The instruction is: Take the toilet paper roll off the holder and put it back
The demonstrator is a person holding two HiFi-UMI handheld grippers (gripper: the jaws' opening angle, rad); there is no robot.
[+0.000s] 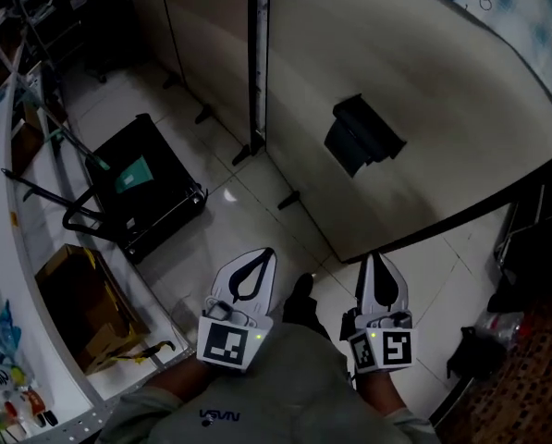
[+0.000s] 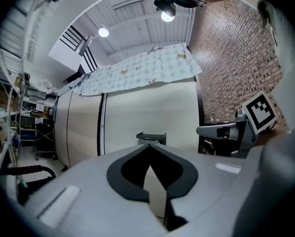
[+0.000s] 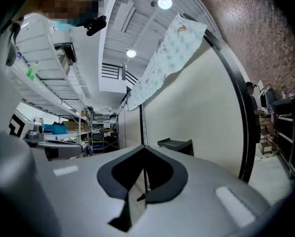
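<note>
Pale floor tiles [image 1: 222, 234] and a beige partition [image 1: 442, 81] fill the dim room. The left tool [image 1: 260, 265] and the right tool [image 1: 375, 271] are both fully closed with nothing between their jaws. They are held low, side by side and apart, with tips aimed at the partition. Well ahead of them a dark holder [image 1: 363, 135] is fixed to that partition; whether a roll sits in it cannot be told. Off to the left stand a black cart [image 1: 141, 188] and a cardboard box [image 1: 77, 299].

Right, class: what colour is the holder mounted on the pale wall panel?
Black. The holder shows best in the head view.
</note>
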